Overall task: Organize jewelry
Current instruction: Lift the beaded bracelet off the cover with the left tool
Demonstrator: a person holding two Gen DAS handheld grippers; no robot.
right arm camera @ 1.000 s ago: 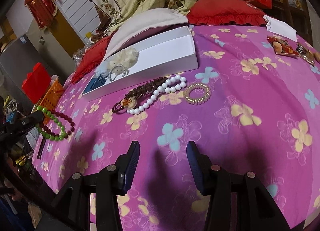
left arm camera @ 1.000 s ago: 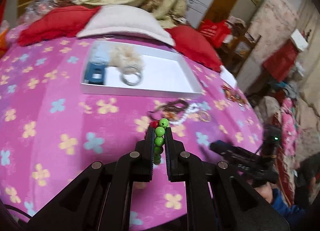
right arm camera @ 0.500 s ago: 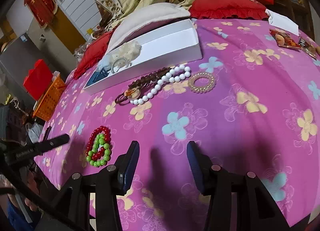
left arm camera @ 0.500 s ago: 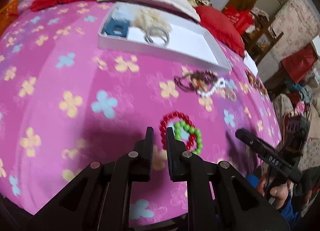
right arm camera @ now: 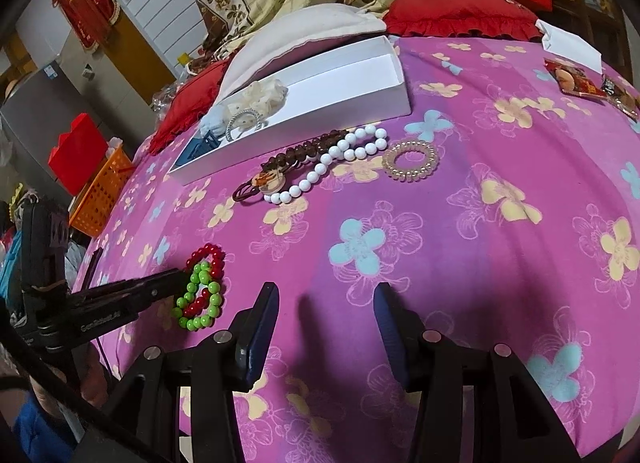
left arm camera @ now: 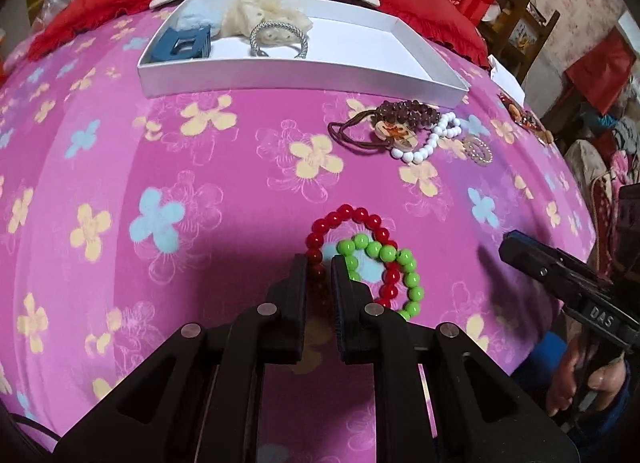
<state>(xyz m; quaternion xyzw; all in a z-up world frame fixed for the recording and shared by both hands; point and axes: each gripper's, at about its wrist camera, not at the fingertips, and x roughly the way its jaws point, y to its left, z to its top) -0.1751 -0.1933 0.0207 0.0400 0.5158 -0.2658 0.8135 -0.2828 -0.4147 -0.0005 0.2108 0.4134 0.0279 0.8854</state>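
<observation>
The left gripper [left arm camera: 320, 261] reaches down to the pink flower-print bedspread [left arm camera: 200, 183], its black fingers [left arm camera: 298, 283] drawn narrow around a strand of the red glossy bead bracelet [left arm camera: 352, 215]; whether the pads actually press on the beads cannot be told. That red loop lies on the bed interlinked with the bright green bead bracelet [left arm camera: 400, 259], which sits just to the right of the fingertips and touches the red one. In the right wrist view the same pair, red [right arm camera: 212, 259] and green [right arm camera: 200, 303], lies at the tip of the left gripper's arm, where part of a white brand word shows, too blurred to read for sure.

The right gripper [right arm camera: 326, 295] hangs above the bedspread with its blue-padded fingers [right arm camera: 262, 327] moderately apart and nothing between them. From the left view its black body carries the letters "DAS", and a hand [left arm camera: 580, 379] grips its handle.

Farther up the bed lie a brown bead bracelet with a round wooden pendant [left arm camera: 400, 119], a white pearl-like bead string [left arm camera: 428, 143] touching it, and a clear coiled hair tie [right arm camera: 410, 161] just beside. Behind them stands a shallow white cardboard tray [left arm camera: 300, 77] holding a silver mesh bangle [left arm camera: 278, 39], a blue square clip [left arm camera: 184, 45] and a cream fabric scrunchie [left arm camera: 264, 9].
</observation>
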